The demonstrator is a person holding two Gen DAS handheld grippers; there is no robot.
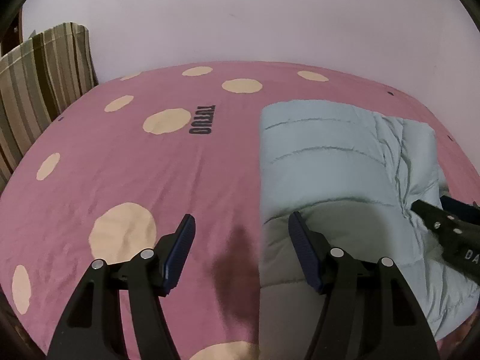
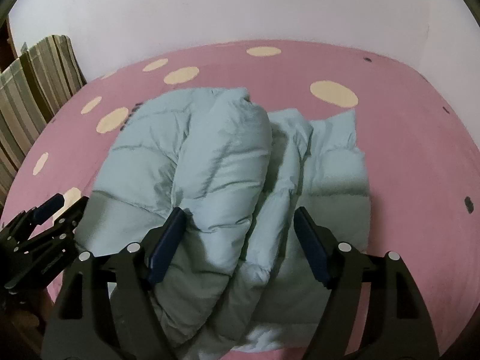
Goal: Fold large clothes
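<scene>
A pale blue puffer jacket (image 2: 216, 162) lies folded in a bundle on the pink bedsheet (image 2: 405, 156). In the left wrist view the jacket (image 1: 324, 162) lies at the right. My left gripper (image 1: 241, 222) is open and empty, above the sheet at the jacket's left edge. It also shows in the right wrist view (image 2: 57, 207) at the left. My right gripper (image 2: 238, 214) is open and empty, just above the near part of the jacket, its fingers on either side of a folded sleeve. Part of it shows in the left wrist view (image 1: 444, 228).
The pink sheet (image 1: 120, 165) has cream dots and a dark "TUTUO" print (image 1: 204, 120). A striped cushion (image 1: 39, 84) leans at the left against the white wall (image 1: 240, 15). The wall runs along the bed's far side.
</scene>
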